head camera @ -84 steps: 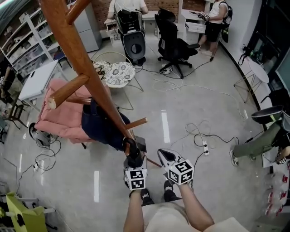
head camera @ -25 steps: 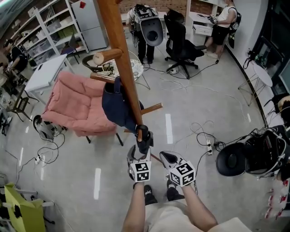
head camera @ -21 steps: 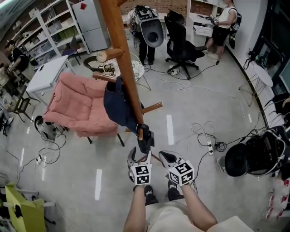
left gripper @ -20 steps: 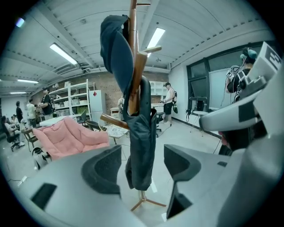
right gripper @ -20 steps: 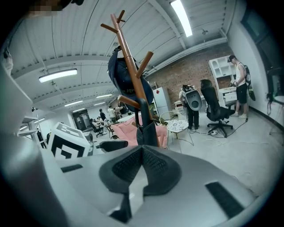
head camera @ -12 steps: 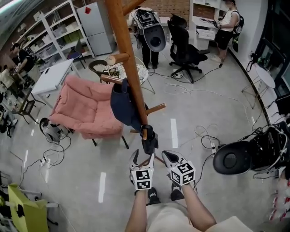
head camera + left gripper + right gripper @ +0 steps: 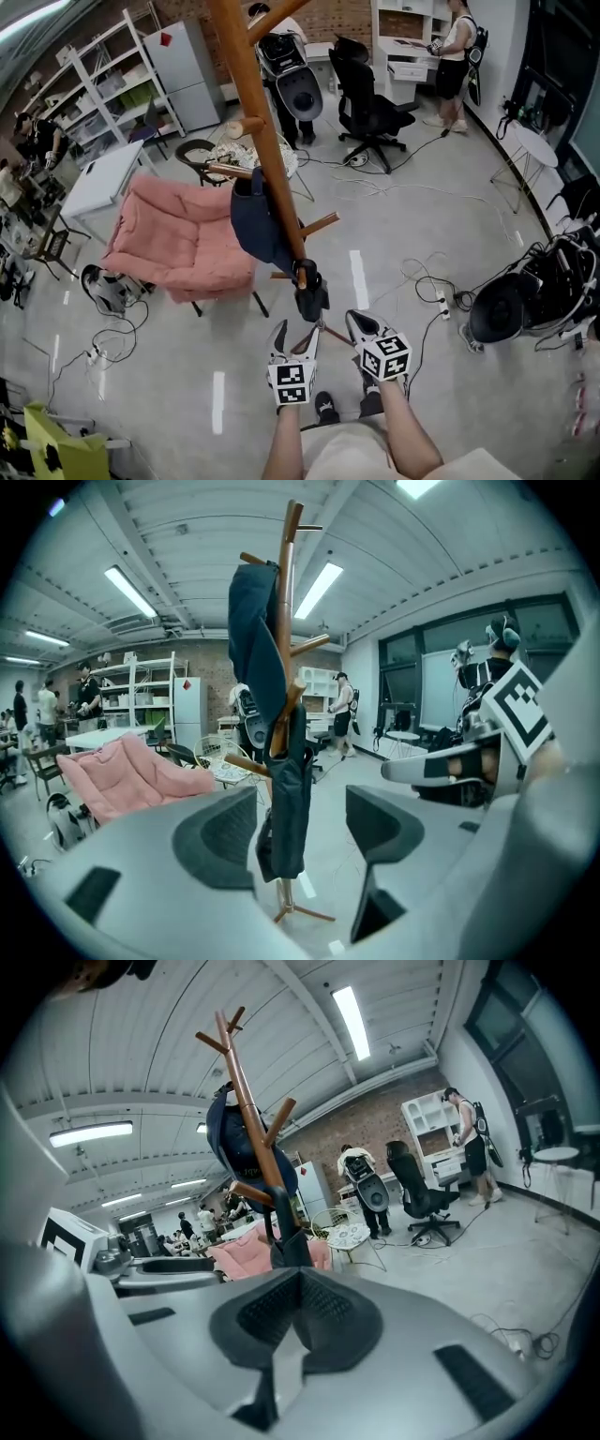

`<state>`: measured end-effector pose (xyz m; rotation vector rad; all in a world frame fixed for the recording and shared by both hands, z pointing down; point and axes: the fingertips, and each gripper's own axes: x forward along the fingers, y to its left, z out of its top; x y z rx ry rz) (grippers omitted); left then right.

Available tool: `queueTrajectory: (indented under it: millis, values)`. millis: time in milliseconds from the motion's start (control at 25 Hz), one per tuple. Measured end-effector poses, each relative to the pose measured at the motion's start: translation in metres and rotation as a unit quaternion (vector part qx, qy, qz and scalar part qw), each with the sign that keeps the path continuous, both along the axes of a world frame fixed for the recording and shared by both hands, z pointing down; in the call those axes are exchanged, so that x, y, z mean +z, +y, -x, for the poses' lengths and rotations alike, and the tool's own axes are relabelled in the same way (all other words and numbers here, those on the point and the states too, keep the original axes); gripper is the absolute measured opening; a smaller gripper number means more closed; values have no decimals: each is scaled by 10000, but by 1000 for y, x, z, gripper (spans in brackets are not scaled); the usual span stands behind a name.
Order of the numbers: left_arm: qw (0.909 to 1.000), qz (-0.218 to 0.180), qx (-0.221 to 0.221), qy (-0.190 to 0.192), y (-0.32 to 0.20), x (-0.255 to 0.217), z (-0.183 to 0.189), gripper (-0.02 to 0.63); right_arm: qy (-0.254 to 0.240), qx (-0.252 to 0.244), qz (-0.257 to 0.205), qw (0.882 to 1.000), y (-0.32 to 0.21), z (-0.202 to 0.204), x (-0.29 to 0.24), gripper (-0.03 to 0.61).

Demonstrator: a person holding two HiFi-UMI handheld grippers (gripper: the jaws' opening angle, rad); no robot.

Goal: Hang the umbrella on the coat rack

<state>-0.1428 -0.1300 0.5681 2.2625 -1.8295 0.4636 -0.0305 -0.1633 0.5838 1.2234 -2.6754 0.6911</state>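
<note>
The umbrella (image 7: 309, 296) hangs by its handle on a low peg of the coat rack (image 7: 255, 131), just on the far side of both tongs. The left tongs (image 7: 294, 339) stand apart and empty, and the right tongs (image 7: 362, 325) are together, holding nothing. The hold on the peg seems shallow, so a knock against the rack may make the umbrella slip off.

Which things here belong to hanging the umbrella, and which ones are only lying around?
For the job:
coat rack, umbrella, left gripper, right gripper

Lying around:
pink chair, blue garment, office chair, floor cables
</note>
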Motion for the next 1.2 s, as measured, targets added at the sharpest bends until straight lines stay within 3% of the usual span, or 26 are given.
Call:
queueTrajectory:
  millis: [480, 800, 960, 1200]
  values:
    - [9986, -357, 352, 144, 10, -9, 26, 208, 19, 33, -82, 10000, 27, 22, 15, 3]
    - [9985, -304, 346, 289, 14, -2, 33, 6, 52, 129, -86, 9999, 29, 20, 18, 3]
    - [9970, -305, 511, 485, 14, -6, 28, 6, 129, 98, -82, 9998, 34, 19, 20, 3]
    - [9975, -219, 580, 340, 11, -5, 21, 6, 157, 92, -131, 9997, 30, 11, 12, 3]
